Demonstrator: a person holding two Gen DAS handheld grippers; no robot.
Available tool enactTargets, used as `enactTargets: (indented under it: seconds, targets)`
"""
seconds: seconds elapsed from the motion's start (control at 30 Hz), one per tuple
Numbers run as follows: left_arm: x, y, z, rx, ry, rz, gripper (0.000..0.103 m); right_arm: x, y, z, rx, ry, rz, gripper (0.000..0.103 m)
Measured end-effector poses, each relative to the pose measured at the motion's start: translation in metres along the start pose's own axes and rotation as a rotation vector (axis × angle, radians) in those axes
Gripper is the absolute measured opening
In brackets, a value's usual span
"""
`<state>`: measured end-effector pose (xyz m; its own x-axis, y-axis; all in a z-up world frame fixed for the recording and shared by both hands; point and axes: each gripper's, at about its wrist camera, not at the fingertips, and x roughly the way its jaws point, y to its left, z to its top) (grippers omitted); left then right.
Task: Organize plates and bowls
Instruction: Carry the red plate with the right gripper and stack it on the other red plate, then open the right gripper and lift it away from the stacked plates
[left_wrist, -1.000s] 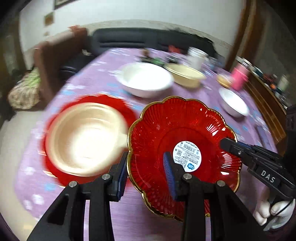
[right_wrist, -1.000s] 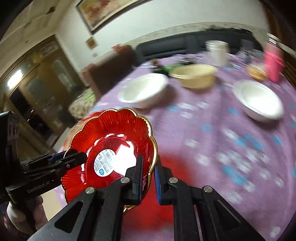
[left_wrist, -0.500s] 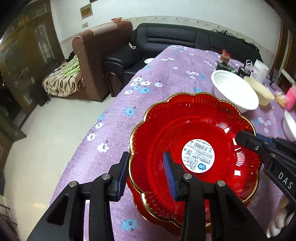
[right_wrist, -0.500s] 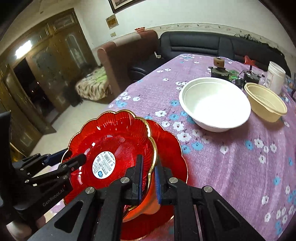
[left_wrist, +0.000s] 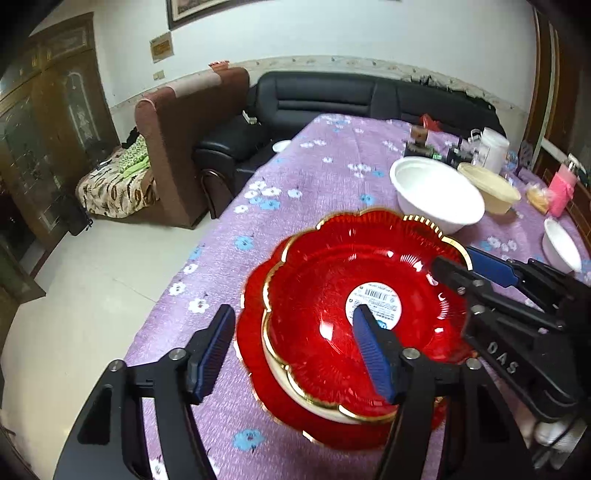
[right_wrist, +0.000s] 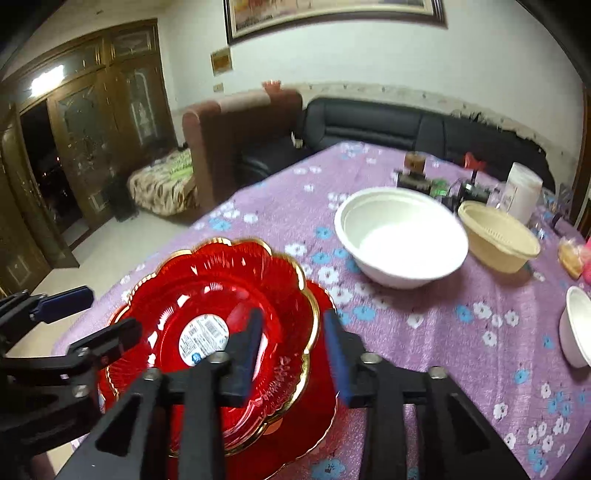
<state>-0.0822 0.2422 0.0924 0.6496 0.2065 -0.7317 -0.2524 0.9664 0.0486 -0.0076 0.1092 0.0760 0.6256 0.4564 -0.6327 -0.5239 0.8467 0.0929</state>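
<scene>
Stack at the near corner of the purple floral tablecloth (left_wrist: 325, 173): red scalloped bowl (left_wrist: 332, 314) sits on a cream bowl (left_wrist: 314, 402), which sits in a red plate (left_wrist: 255, 354). Left gripper (left_wrist: 291, 350) straddles the near rim, jaws opening, pads off the bowl. Right gripper (right_wrist: 291, 350) straddles the opposite rim, jaws opening too, pads clear. Farther back stand a large white bowl (right_wrist: 399, 240), a beige basket bowl (right_wrist: 498, 240) and a small white bowl (right_wrist: 576, 328).
</scene>
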Motion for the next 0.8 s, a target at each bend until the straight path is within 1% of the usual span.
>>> enactTargets:
  seconds: [0.1,0.13,0.27,0.33,0.37,0.43,0.5,0.63,0.7,0.8]
  targets:
    - [-0.021,0.007,-0.003,-0.038,-0.044,0.005,0.073,-0.013,-0.002,0.000,0.013,-0.041,0.025,0.051]
    - [-0.027,0.009,-0.005,-0.054,-0.058,0.005,0.075,-0.020,-0.004,0.000,0.019,-0.060,0.024,0.051]
    - [-0.053,0.012,-0.010,-0.100,-0.116,0.017,0.078,-0.045,-0.017,-0.006,0.058,-0.112,0.019,0.052]
    - [-0.067,0.010,-0.013,-0.122,-0.144,0.025,0.083,-0.059,-0.027,-0.010,0.089,-0.125,0.020,0.052]
    - [-0.073,0.008,-0.015,-0.130,-0.152,0.018,0.085,-0.064,-0.032,-0.013,0.101,-0.128,0.019,0.052]
    - [-0.084,0.004,-0.018,-0.144,-0.168,-0.022,0.086,-0.073,-0.044,-0.019,0.121,-0.125,0.011,0.052]
    - [-0.090,-0.006,-0.023,-0.126,-0.175,-0.039,0.086,-0.083,-0.056,-0.029,0.141,-0.131,0.016,0.052]
    - [-0.091,-0.032,-0.026,-0.055,-0.163,-0.004,0.086,-0.099,-0.082,-0.051,0.192,-0.111,0.001,0.052]
    - [-0.097,-0.043,-0.028,-0.029,-0.183,0.021,0.086,-0.111,-0.093,-0.057,0.207,-0.113,-0.011,0.051]
    - [-0.110,-0.061,-0.032,0.025,-0.226,0.064,0.087,-0.148,-0.108,-0.062,0.224,-0.158,-0.048,0.051]
